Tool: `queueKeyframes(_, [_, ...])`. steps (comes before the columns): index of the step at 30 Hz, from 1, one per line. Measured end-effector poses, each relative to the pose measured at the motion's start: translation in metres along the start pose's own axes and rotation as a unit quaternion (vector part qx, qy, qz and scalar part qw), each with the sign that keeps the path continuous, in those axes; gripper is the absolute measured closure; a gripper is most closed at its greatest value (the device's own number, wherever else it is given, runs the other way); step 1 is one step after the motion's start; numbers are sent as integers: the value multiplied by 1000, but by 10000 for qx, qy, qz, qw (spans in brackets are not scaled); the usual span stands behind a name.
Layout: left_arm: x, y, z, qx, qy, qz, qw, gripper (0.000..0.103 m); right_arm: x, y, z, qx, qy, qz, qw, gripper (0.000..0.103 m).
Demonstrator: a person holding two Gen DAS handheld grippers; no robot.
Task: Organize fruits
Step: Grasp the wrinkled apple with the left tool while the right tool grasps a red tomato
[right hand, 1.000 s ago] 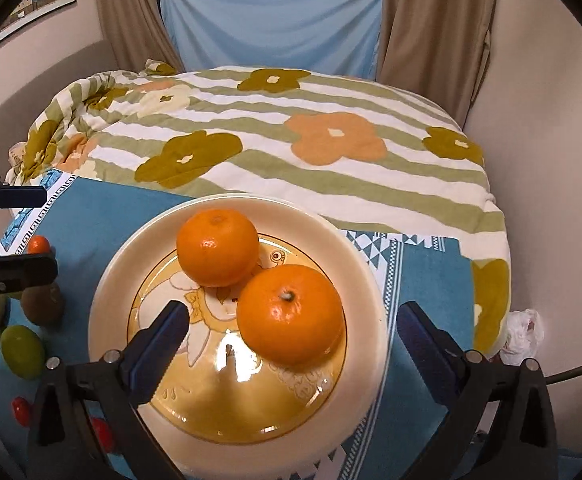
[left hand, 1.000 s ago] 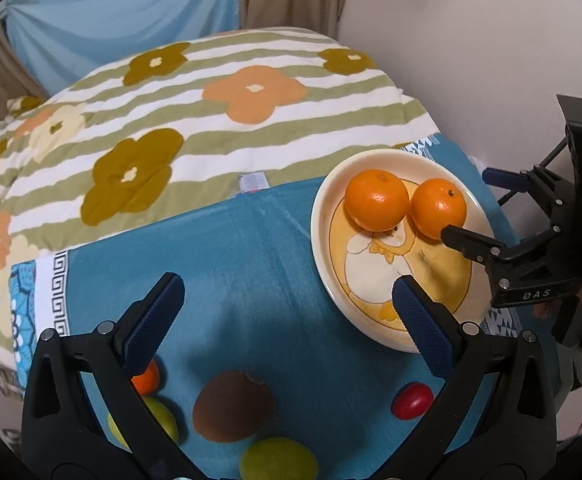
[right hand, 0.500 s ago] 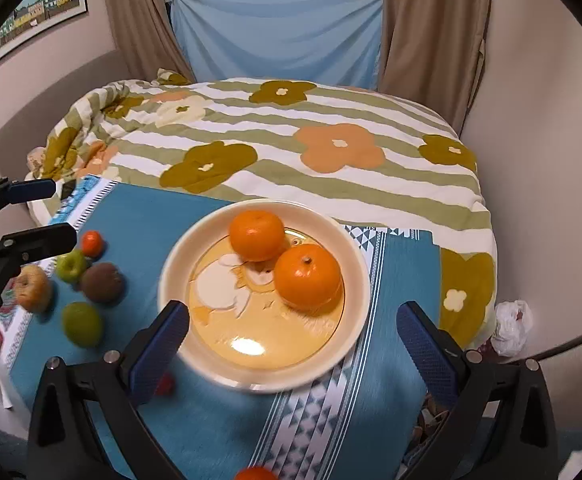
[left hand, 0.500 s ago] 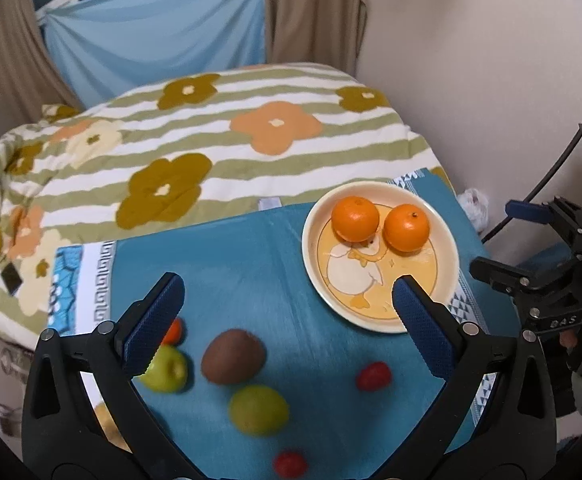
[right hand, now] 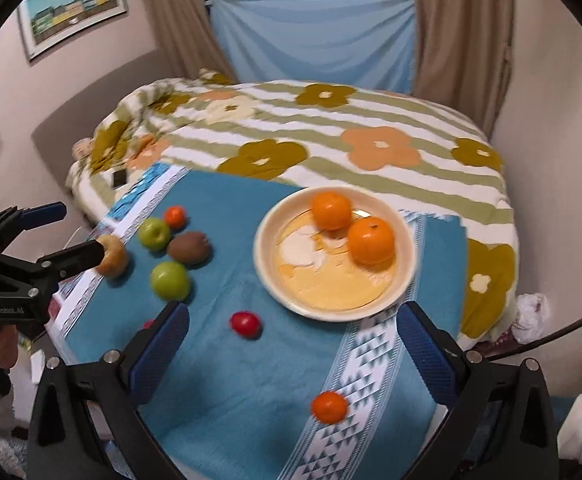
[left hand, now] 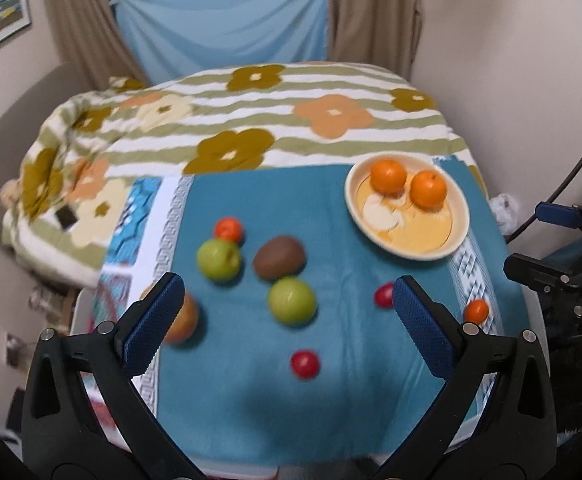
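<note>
A cream plate (left hand: 457,236) (right hand: 267,276) holds two oranges (left hand: 388,176) (right hand: 371,241) on a teal cloth (left hand: 251,400). Loose on the cloth lie two green apples (left hand: 292,300) (right hand: 169,280), a brown kiwi (left hand: 279,257) (right hand: 189,247), small red fruits (left hand: 304,363) (right hand: 245,323), small orange fruits (left hand: 229,229) (right hand: 329,407) and a reddish apple (left hand: 183,320) (right hand: 111,256). My left gripper (left hand: 287,320) is open and empty, above the cloth's near side. My right gripper (right hand: 291,344) is open and empty, back from the plate.
The cloth lies on a bed with a striped flower duvet (left hand: 251,128) (right hand: 331,128). A wall runs along the right (left hand: 511,80). Curtains and a blue sheet (right hand: 315,40) hang behind. A crumpled white bag (right hand: 531,316) lies by the wall.
Both grippers have pulled back and up from the plate. The view has widened, and the loose fruits on the cloth have come into sight. Both stay open.
</note>
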State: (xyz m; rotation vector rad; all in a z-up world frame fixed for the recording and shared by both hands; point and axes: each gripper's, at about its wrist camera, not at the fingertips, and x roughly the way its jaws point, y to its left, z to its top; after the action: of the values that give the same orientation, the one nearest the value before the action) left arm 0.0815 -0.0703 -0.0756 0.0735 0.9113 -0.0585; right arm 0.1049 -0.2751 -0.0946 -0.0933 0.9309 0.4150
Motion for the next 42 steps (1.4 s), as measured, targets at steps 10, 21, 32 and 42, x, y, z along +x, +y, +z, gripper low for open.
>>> queueKeyframes(10, [-25,46,-43,-159,-30,313,9994,0,2,46,-23,0,8,146,9999,0])
queueKeyframes(21, [5,113,-60,-39,131,118,9998,0,34,99,-36,698,145,-116,9974,0])
queueKeyframes(32, [71,130,-63,1012,372,-202,9940,0,81,131,-56,1408,526,-466,9875,0])
queueKeyframes(42, [121,132,-59,1293,635,-596,9878,9,108,150,-66,1652,753,-695,9809,0])
